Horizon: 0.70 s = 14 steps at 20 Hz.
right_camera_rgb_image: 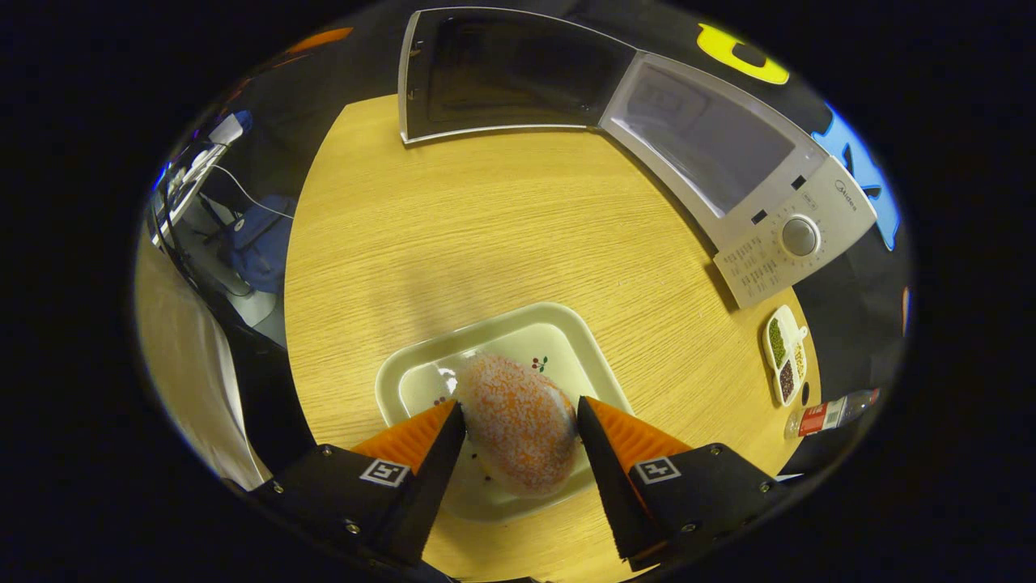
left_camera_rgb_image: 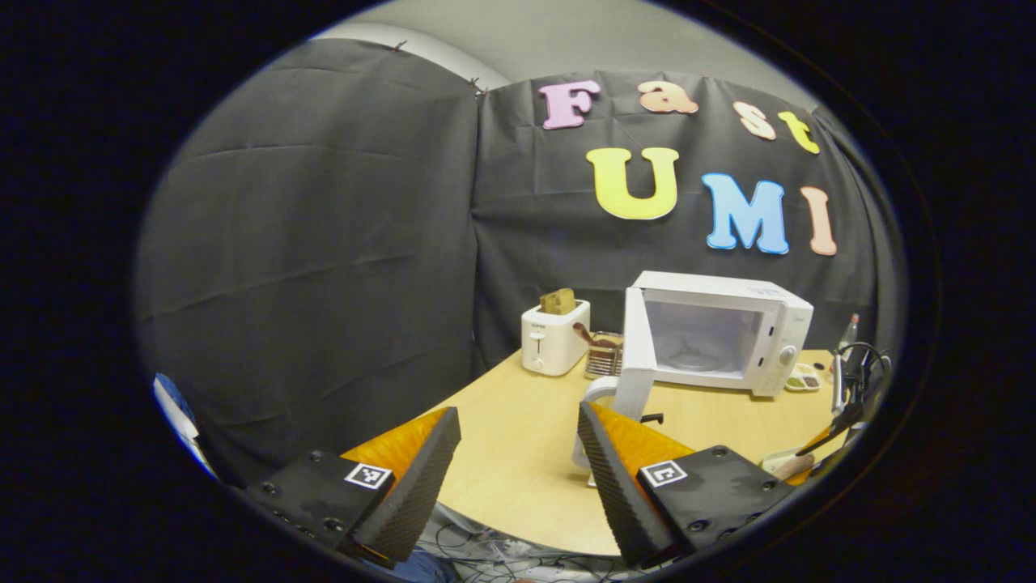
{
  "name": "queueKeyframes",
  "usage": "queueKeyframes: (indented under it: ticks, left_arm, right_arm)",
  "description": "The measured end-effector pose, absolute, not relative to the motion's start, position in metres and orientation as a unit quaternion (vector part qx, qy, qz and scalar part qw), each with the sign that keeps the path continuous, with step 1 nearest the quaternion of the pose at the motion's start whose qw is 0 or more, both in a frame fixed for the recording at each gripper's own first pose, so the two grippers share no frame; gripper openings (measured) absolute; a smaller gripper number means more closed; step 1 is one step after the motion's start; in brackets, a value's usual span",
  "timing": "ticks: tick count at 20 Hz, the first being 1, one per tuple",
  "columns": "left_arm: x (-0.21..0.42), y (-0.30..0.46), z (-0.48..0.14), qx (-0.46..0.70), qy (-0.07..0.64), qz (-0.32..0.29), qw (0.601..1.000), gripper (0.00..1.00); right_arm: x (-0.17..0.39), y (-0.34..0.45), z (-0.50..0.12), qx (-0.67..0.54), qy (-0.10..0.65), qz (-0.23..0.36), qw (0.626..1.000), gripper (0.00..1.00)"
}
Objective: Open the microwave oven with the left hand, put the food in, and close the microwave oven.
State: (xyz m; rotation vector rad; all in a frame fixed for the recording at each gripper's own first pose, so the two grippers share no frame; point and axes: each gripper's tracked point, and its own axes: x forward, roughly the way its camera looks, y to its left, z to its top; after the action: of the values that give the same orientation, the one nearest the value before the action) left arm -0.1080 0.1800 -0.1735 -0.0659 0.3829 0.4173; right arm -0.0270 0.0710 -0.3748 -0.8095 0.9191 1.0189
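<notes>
Microwave oven (left_camera_rgb_image: 728,336) stands toward the far right corner of the wooden worktop (left_camera_rgb_image: 518,453), its door (left_camera_rgb_image: 637,348) swung fully open to the left so the pale cavity and turntable show. In the right gripper view the same oven runs along the worktop's far edge, door panel spread out on one side and dial panel on the other. Food (right_camera_rgb_image: 518,433), a rounded orange-and-white crumbed piece, lies in a pale square plate (right_camera_rgb_image: 405,380) near the worktop's near edge. The right gripper (right_camera_rgb_image: 518,437) hangs over it with its tongs set either side of the piece, close against its flanks; whether both pads actually press on it I cannot tell. The left gripper (left_camera_rgb_image: 518,465) sits at the near edge of the worktop, tongs wide apart and holding nothing. A white toaster (left_camera_rgb_image: 554,336) with a slice in it stands at the far edge, left of the oven, with a small rack (left_camera_rgb_image: 603,356) between them. A small divided dish (right_camera_rgb_image: 783,356) and a bottle (right_camera_rgb_image: 834,413) lie by the right edge.
</notes>
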Motion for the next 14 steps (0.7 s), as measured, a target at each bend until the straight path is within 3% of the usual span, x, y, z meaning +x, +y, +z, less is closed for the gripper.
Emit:
queueKeyframes:
  ticks: [2,3,5,14]
  left_arm:
    - [-0.108,0.178,-0.173,-0.031,0.188,0.204,0.96,0.94]
    - [-0.107,0.178,-0.175,-0.031,0.189,0.204,0.96,0.94]
    - [-0.107,0.178,-0.175,-0.036,0.187,0.205,0.96,0.98]
    - [-0.101,0.177,-0.177,-0.047,0.175,0.209,0.961,0.96]
  right_arm:
    - [-0.022,0.074,-0.372,-0.376,0.39,0.456,0.706,0.7]
    - [-0.019,0.077,-0.368,-0.383,0.376,0.451,0.713,0.67]
    - [-0.016,0.082,-0.357,-0.389,0.354,0.439,0.728,0.67]
    - [0.062,0.154,-0.267,-0.39,0.225,0.4,0.798,0.67]
